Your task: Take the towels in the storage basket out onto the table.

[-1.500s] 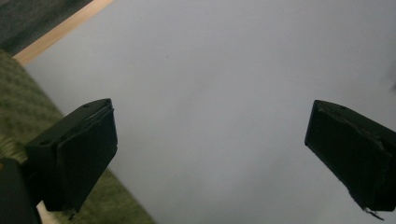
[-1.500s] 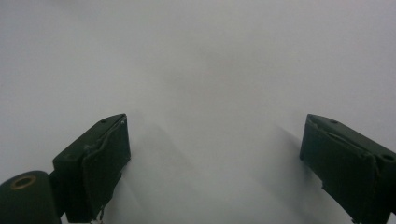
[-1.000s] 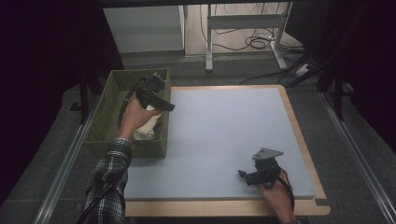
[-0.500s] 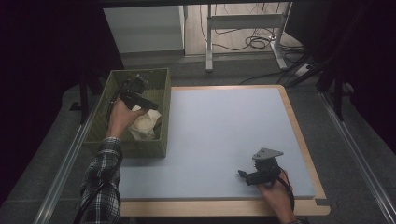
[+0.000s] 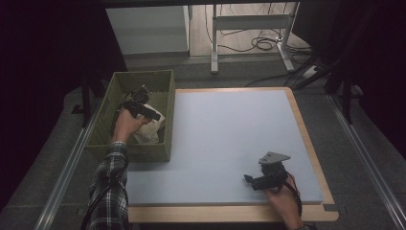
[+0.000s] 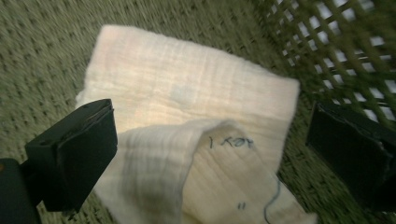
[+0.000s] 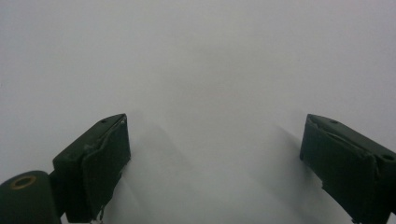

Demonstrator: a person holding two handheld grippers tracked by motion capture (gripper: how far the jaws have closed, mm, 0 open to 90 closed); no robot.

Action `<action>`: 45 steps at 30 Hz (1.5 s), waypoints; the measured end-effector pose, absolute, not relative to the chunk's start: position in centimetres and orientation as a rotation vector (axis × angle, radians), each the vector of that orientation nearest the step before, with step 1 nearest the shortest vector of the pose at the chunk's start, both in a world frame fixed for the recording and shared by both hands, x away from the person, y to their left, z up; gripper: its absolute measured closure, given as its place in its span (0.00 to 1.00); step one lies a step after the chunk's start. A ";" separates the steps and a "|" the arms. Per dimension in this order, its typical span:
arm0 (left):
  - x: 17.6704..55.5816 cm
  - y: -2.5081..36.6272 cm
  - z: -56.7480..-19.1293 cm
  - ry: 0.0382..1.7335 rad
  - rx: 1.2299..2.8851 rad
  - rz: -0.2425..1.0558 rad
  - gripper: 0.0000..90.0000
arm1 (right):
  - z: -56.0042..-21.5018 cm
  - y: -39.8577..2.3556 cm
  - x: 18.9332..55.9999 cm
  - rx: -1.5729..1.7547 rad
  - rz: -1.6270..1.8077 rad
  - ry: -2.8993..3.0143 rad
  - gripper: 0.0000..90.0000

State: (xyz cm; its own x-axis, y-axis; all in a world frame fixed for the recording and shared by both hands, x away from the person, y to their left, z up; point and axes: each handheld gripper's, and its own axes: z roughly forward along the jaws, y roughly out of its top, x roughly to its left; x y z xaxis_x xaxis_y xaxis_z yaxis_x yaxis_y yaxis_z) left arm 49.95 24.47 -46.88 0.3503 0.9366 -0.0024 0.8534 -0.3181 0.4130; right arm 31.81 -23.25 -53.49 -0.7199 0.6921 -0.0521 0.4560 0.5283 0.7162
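Note:
A cream folded cloth (image 6: 196, 135) lies on the floor of a green woven basket (image 5: 127, 82) at the table's left edge; in the high view the cloth (image 5: 151, 128) shows beside the person's left hand. My left gripper (image 6: 210, 144) hangs open just above the cloth, one jaw on each side of its raised fold with small writing. In the high view the left gripper (image 5: 152, 115) is inside the basket. My right gripper (image 5: 249, 180) rests near the front right of the blue-grey mat (image 5: 225, 129), open over bare mat (image 7: 210, 93), holding nothing.
The basket's lattice wall (image 6: 336, 51) stands close to the left gripper's right jaw. The mat lies on a wooden table rim (image 5: 306, 139). Behind the table are a white cabinet (image 5: 148, 28), a metal stand (image 5: 249, 24) and floor cables (image 5: 263, 45).
The left hand and gripper moved from the basket's right rim leftward, then down into it over the cloth. The right gripper stayed still.

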 end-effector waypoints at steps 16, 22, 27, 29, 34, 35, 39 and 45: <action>51.9 24.3 -50.5 1.673 2.392 0.162 0.05 | -53.5 -23.3 31.8 0.951 1.002 2.441 0.10; 51.7 24.8 -50.8 1.688 2.359 0.067 0.17 | -53.5 -23.3 31.8 0.952 1.001 2.441 0.10; 51.3 25.1 -50.2 1.683 2.369 0.089 0.55 | -53.5 -23.2 31.8 0.952 1.001 2.441 0.10; 51.2 25.1 -50.2 1.674 2.383 0.093 0.76 | -53.5 -23.2 31.8 0.952 1.001 2.440 0.10; 51.3 25.1 -50.0 1.677 2.387 0.086 0.90 | -53.5 -23.2 31.8 0.952 1.001 2.441 0.10; 51.2 25.2 -49.9 1.677 2.379 0.083 0.91 | -53.5 -23.2 31.8 0.952 1.001 2.441 0.10; 51.0 26.2 -49.1 1.697 2.297 0.092 0.91 | -53.5 -23.3 31.8 0.952 1.001 2.441 0.10; 49.9 27.5 -46.4 1.678 2.213 0.111 0.91 | -53.5 -23.2 31.8 0.952 1.001 2.441 0.10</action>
